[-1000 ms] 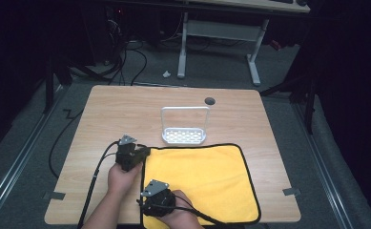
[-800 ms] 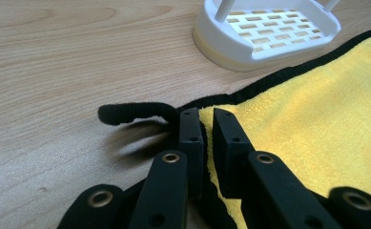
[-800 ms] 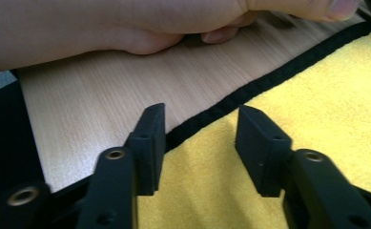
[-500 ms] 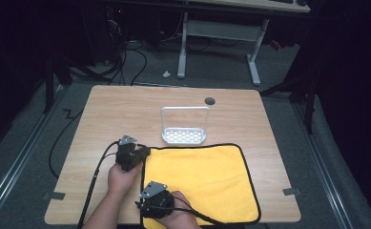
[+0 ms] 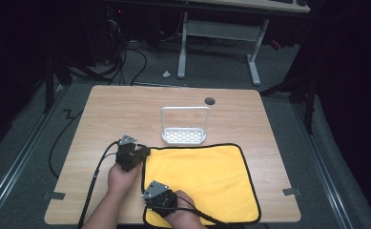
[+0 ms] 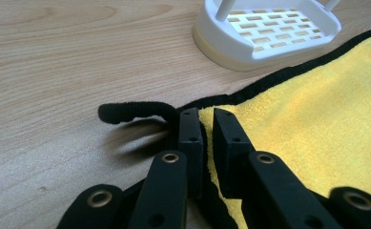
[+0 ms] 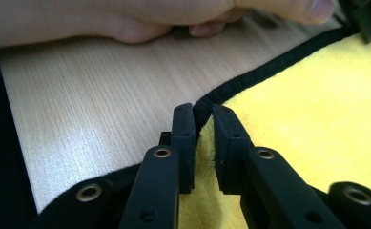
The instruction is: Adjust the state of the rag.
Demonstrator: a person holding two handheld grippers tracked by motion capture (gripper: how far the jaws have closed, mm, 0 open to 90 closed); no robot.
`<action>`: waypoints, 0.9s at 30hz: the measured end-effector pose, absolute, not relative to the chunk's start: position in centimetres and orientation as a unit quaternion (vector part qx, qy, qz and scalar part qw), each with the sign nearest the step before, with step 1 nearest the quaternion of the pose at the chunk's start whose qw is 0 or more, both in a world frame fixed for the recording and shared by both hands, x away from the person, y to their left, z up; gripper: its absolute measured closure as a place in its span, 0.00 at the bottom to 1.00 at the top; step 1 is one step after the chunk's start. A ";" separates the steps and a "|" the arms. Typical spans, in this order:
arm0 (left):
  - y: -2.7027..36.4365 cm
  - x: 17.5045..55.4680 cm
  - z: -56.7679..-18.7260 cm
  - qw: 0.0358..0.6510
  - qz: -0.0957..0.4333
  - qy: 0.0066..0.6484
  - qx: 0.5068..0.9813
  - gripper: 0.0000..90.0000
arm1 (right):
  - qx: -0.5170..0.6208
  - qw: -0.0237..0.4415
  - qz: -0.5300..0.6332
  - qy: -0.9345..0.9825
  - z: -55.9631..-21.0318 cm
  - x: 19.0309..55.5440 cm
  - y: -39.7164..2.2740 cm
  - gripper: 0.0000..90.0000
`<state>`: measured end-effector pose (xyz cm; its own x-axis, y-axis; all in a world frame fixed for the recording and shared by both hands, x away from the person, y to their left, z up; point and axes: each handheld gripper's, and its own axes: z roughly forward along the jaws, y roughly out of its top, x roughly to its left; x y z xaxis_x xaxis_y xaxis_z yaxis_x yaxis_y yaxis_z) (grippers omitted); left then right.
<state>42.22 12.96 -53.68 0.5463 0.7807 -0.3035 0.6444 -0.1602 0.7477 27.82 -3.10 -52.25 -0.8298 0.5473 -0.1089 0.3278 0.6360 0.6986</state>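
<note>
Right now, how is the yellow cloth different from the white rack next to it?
The yellow cloth lies flat and soft on the table; the white rack is stiff, and its handle stands up. The cloth is much bigger than the rack. The cloth has a black edge; the rack's base has many slots. The left gripper and right gripper each pinch the cloth's edge; the rack is untouched. Both rest on the table.

Rack [image 5: 184, 135] behind cloth [image 5: 207, 176] — touching
</note>
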 end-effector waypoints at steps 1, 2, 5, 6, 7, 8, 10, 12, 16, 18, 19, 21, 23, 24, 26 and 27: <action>13.0 42.2 -53.7 0.446 0.077 0.470 0.758 0.92 | 0.246 0.158 0.354 0.888 -52.0 27.8 -3.2 0.91; 13.0 42.2 -53.7 0.447 0.077 0.470 0.757 0.91 | 0.247 0.161 0.357 0.887 -51.8 27.8 -3.3 0.91; 13.0 42.2 -53.7 0.450 0.078 0.469 0.756 0.92 | 0.248 0.170 0.368 0.880 -51.0 27.5 -3.6 0.91; 12.9 42.1 -53.6 0.449 0.073 0.467 0.758 0.92 | 0.248 0.173 0.371 0.878 -50.7 27.4 -3.6 0.91; 13.0 42.2 -53.6 0.449 0.066 0.466 0.760 0.93 | 0.247 0.179 0.375 0.876 -50.5 27.3 -3.6 0.91; 13.1 42.1 -53.6 0.450 0.063 0.467 0.759 0.93 | 0.246 0.179 0.379 0.874 -50.2 27.2 -3.6 0.91; 13.7 42.0 -53.4 0.466 0.054 0.482 0.740 0.93 | 0.243 0.188 0.384 0.871 -49.8 27.1 -3.5 0.91; 14.1 41.9 -53.3 0.475 0.047 0.495 0.726 0.94 | 0.244 0.190 0.390 0.867 -49.5 27.1 -3.3 0.91; 15.7 41.3 -52.8 0.502 0.052 0.510 0.696 0.94 | 0.245 0.186 0.407 0.860 -49.1 27.0 -2.4 0.91; 16.8 41.0 -52.6 0.512 0.054 0.519 0.682 0.94 | 0.243 0.185 0.417 0.856 -48.9 26.9 -1.6 0.91; 17.5 40.9 -52.4 0.514 0.058 0.523 0.678 0.94 | 0.242 0.183 0.419 0.856 -48.8 26.8 -1.1 0.91; 18.9 40.7 -52.0 0.515 0.063 0.532 0.669 0.94 | 0.236 0.182 0.427 0.854 -48.6 26.8 0.0 0.90; 20.5 40.4 -51.5 0.515 0.071 0.539 0.663 0.94 | 0.230 0.182 0.433 0.852 -48.3 26.7 1.2 0.90; 21.2 40.1 -51.3 0.515 0.075 0.542 0.660 0.94 | 0.226 0.180 0.437 0.852 -48.2 26.6 1.8 0.90; 22.5 39.5 -50.6 0.520 0.085 0.546 0.651 0.94 | 0.218 0.175 0.444 0.852 -47.8 26.5 3.0 0.90; 23.2 39.2 -50.2 0.520 0.089 0.548 0.649 0.94 | 0.213 0.173 0.449 0.850 -47.6 26.4 3.5 0.90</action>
<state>39.20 23.19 -50.22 0.3843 0.8039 -0.4539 0.6181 0.1411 0.7734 26.41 3.48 -47.58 -0.8498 0.5171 -0.1023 0.2070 0.5059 0.8374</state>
